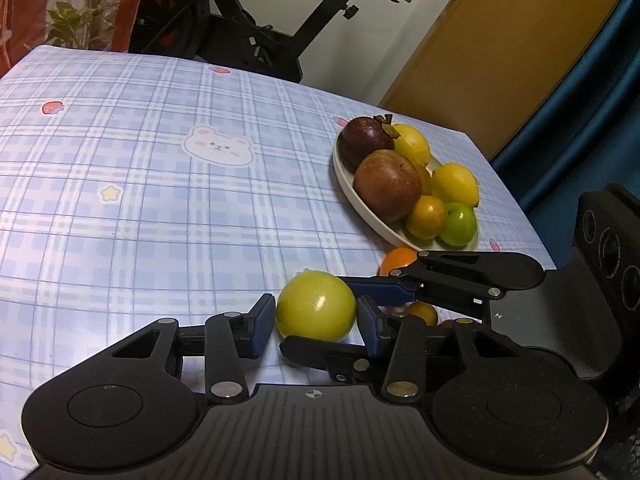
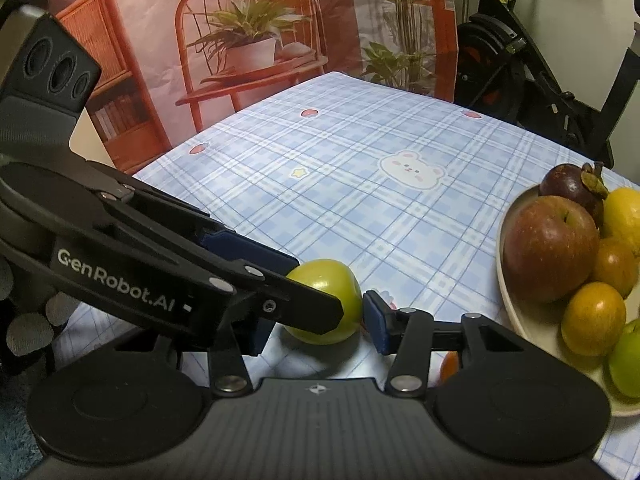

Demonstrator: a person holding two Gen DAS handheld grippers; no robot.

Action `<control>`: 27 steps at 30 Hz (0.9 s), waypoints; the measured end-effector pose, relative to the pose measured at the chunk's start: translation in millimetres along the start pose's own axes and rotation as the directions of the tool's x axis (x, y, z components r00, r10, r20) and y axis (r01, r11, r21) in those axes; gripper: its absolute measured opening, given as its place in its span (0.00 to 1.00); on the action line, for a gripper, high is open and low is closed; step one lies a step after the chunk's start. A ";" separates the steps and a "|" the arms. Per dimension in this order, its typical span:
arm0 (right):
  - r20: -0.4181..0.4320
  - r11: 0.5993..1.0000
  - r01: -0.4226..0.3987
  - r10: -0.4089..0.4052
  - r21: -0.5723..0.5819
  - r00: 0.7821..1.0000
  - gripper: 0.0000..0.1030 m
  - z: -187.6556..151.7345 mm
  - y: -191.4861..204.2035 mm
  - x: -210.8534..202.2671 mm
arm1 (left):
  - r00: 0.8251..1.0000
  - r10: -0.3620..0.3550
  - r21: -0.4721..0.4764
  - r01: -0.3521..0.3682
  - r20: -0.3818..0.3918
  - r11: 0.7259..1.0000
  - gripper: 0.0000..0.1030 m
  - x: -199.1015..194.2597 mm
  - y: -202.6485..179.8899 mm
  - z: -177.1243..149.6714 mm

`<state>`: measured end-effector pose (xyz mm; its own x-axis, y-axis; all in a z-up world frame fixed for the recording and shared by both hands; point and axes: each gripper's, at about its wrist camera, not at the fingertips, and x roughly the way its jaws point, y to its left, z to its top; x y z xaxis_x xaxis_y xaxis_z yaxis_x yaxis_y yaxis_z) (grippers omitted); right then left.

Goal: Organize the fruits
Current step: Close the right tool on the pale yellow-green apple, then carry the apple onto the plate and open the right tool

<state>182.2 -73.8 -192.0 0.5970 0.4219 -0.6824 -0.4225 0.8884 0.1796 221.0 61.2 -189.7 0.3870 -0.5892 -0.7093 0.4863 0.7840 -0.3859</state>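
Observation:
A yellow-green round fruit (image 1: pixel 316 312) lies on the checked tablecloth between the blue pads of both grippers. My left gripper (image 1: pixel 316 322) is open around it, pads close to its sides with small gaps. My right gripper (image 2: pixel 320 320) is open around the same fruit (image 2: pixel 330 286) from the other side; its fingers cross over the left one's. A white oval plate (image 1: pixel 362 204) at the right holds a mangosteen, an apple (image 1: pixel 387 185), two lemons, small oranges and a green fruit. It also shows in the right wrist view (image 2: pixel 516 312).
Loose small oranges (image 1: pixel 396 260) lie on the cloth between the plate and the grippers, partly hidden by the right gripper. An exercise bike (image 1: pixel 256 36) stands behind the table. The table's right edge (image 1: pixel 516 200) runs close to the plate.

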 end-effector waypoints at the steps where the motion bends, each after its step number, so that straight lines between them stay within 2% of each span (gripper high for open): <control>1: 0.004 1.000 -0.001 0.001 0.004 1.000 0.48 -1.0 0.6 -1.3 | 1.000 0.000 0.002 0.000 0.002 1.000 0.46 1.1 -2.3 -0.2; 7: 0.050 0.999 0.014 -0.016 0.041 0.999 0.48 -9.0 -4.1 -18.1 | 1.000 -0.017 0.010 0.017 0.019 1.000 0.46 1.4 -19.3 3.2; 17: 0.153 0.992 0.063 -0.079 0.107 0.985 0.48 -18.5 -29.4 -65.3 | 0.998 -0.038 0.101 0.033 0.041 0.994 0.46 12.3 -72.1 23.4; 27: 0.212 0.976 0.108 -0.148 0.189 0.966 0.48 -36.2 -73.4 -101.0 | 0.999 -0.033 0.194 0.033 -0.004 0.980 0.46 50.6 -125.1 41.2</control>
<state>128.2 -188.1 -162.0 0.7838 0.3145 -0.5355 -0.2192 0.9469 0.2352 212.0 -74.7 -153.0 0.3674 -0.6141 -0.6985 0.6419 0.7109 -0.2873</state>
